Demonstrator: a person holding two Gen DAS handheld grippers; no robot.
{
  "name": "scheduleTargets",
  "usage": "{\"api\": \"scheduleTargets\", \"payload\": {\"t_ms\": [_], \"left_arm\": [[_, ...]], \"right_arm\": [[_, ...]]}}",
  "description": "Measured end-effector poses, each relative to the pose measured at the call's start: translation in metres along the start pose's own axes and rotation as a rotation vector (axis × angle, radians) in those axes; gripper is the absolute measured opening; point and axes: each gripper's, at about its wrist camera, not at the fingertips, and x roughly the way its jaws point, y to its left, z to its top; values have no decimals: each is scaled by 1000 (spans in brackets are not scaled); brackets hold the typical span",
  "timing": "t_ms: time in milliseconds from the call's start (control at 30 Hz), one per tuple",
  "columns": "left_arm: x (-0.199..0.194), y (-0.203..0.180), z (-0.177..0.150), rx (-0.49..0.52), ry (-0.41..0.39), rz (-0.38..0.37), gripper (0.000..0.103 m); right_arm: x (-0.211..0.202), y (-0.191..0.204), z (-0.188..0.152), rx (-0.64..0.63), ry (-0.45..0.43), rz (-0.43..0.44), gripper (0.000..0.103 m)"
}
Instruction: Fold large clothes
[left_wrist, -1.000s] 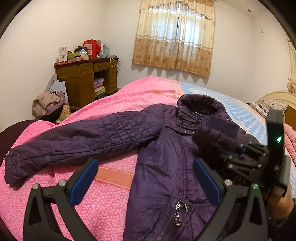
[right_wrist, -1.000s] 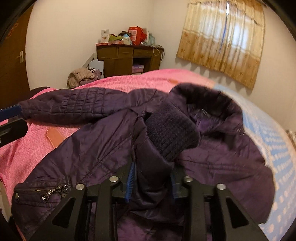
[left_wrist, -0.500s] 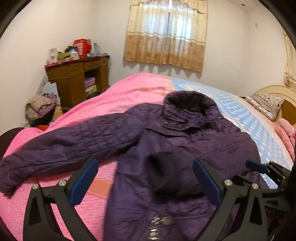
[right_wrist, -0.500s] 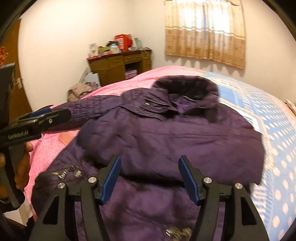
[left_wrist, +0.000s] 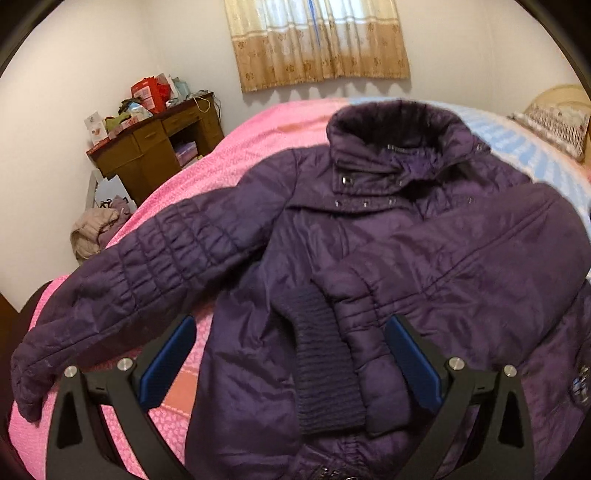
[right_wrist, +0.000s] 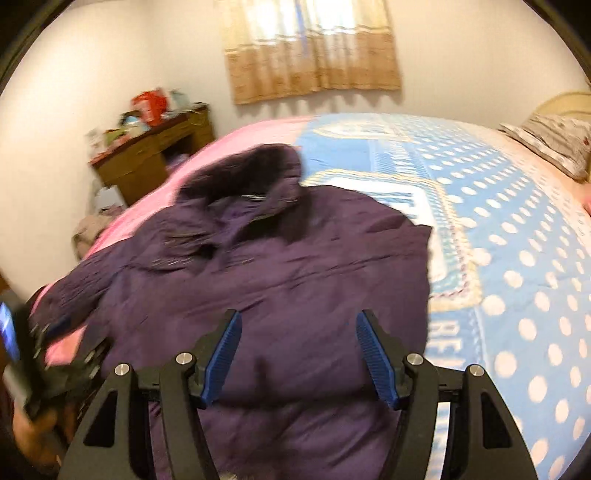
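- Bed under everything: pink cover beyond and left of my left jaws, blue dotted cover right of my right jaws.
- Jacket, purple and padded, lies face up on the bed, collar away from me, its body spreading from between both pairs of jaws outward.
- Folded sleeve lies across the chest; its knit cuff rests between my left jaws, nearer the right pad but touching neither.
- Other sleeve stretches out flat, left of and beyond my left jaws, its end near the bed's edge.
- Left gripper: jaws wide apart, holding nothing, over the jacket's lower front.
- Right gripper: jaws parted, nothing gripped, only jacket cloth beneath them; the view is blurred.
- Step, as I judge it: one sleeve is folded in, the spread one not yet.
- Next move, I think: carry my left jaws out to the spread sleeve's end, close on it, and lay it across the chest over the first. Padded cloth is slippery and springy, so the bite should take plenty of fabric.
- In the way: little. The loose cuff between my left jaws could snag as I pull away and undo the fold.
- Around: desk with clutter, heap of clothes on the floor, curtain, pillow, all far beyond my jaws.
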Motion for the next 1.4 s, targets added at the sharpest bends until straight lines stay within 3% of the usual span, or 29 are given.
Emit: {"api": "scheduleTargets", "payload": {"t_ms": [200,467,700,1200,1400], "left_arm": [[2,-3,-9,-3,-8,7,103],[10,5,-12,-61,17,-56,103],[10,2,-11,-62,11,-44,103],[11,6,-11,-81,15,-65,103],[13,9,-11,-107,23,-100,103]], "right_arm": [[65,-18,-15,11,146,-49,65],[77,-11,-29,-62,110,-84,66],[80,-1,-33,-108,114,-119,67],[83,-4,-34,-97,113,-97,69],[83,-1,-34,-116,113,-119,69]]}}
